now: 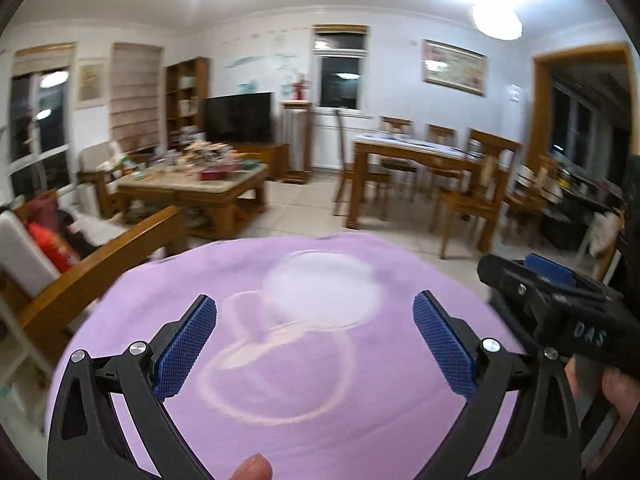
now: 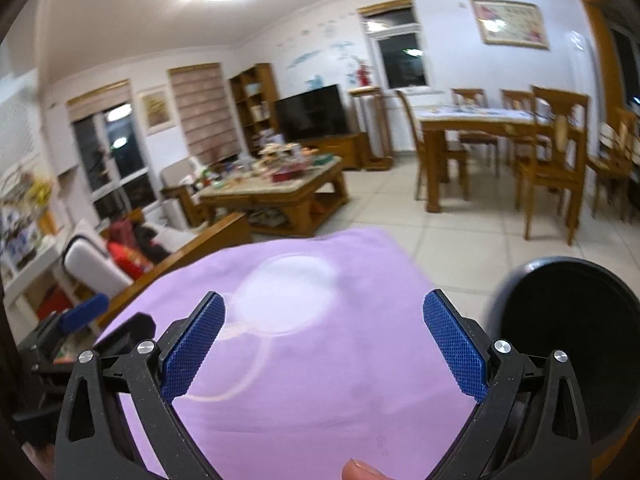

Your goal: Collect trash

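Observation:
My left gripper [image 1: 315,300] is open, with nothing between its blue pads [image 1: 186,344]. It hovers over a purple cloth [image 1: 320,420] marked with a white disc and pale rings. My right gripper [image 2: 325,298] is also open and empty above the same purple cloth [image 2: 320,392]. A round black container [image 2: 572,344] sits close to its right finger. In the left wrist view the right gripper's black body [image 1: 560,304] shows at the right edge, with a hand behind it. No piece of trash shows near either gripper. A fingertip [image 1: 254,468] shows at the bottom edge.
A wooden sofa arm [image 1: 100,264] lies left of the cloth. Beyond stands a cluttered coffee table [image 1: 192,184], a TV [image 1: 240,116], and a dining table [image 1: 420,152] with chairs on the right. Tiled floor [image 2: 460,248] lies between them.

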